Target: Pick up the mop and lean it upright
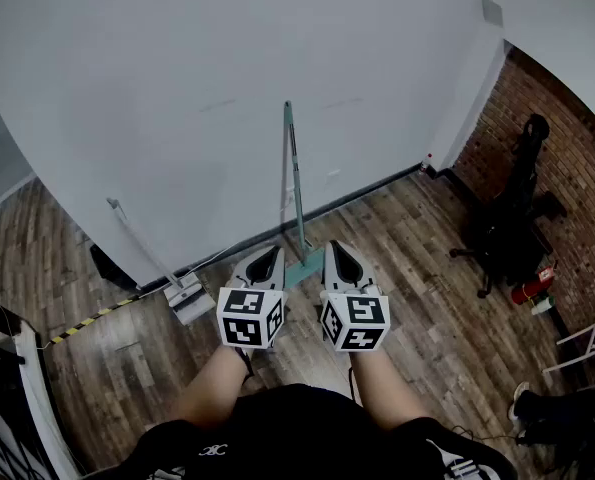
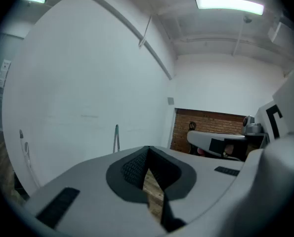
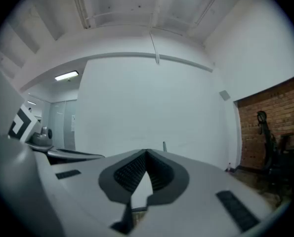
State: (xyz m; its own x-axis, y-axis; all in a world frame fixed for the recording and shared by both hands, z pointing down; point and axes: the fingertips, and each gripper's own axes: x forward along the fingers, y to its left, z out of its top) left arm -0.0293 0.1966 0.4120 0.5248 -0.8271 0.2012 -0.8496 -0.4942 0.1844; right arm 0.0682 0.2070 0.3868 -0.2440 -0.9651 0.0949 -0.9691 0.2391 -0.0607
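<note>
The teal mop (image 1: 294, 178) leans upright against the white wall, its flat head (image 1: 305, 267) on the wood floor just beyond my two grippers. My left gripper (image 1: 267, 255) and right gripper (image 1: 339, 250) are held side by side in front of my body, both shut and holding nothing. They sit just short of the mop head and do not touch it. The left gripper (image 2: 147, 149) shows its jaws closed, with the handle's top (image 2: 116, 138) behind. The right gripper (image 3: 147, 153) is likewise closed, with the handle's tip (image 3: 164, 146) poking above it.
A second, white mop (image 1: 142, 243) leans on the wall to the left, with yellow-black tape (image 1: 87, 320) on the floor near it. A black office chair (image 1: 512, 218) and a red fire extinguisher (image 1: 532, 288) stand by the brick wall (image 1: 567, 148) at right.
</note>
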